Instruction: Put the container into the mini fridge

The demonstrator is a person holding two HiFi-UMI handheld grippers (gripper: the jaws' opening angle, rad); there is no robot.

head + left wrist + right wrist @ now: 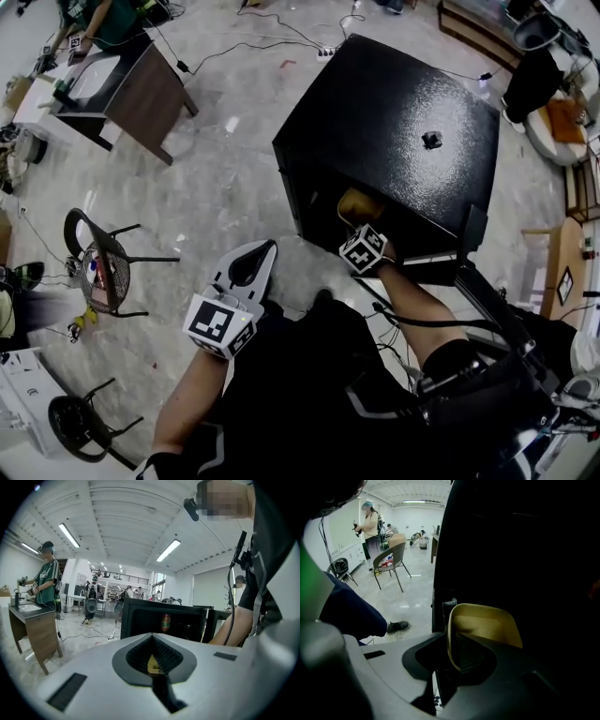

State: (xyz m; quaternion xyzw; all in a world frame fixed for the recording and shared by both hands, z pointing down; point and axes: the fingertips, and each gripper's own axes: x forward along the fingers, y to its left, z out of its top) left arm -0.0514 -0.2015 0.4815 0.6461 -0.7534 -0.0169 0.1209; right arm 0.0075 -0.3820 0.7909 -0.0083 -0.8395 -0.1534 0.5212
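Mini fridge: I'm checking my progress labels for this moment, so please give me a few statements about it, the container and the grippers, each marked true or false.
1. The door of the mini fridge stands open. True.
2. The yellow container is at the fridge's opening, with its wall between the jaws of the right gripper. True.
3. The left gripper reaches into the fridge. False: it is outside, short of the opening.
4. Apart from the container, the fridge is empty. False: the left gripper view shows a can standing inside.
5. The fridge stands on a table. False: it stands on the floor.
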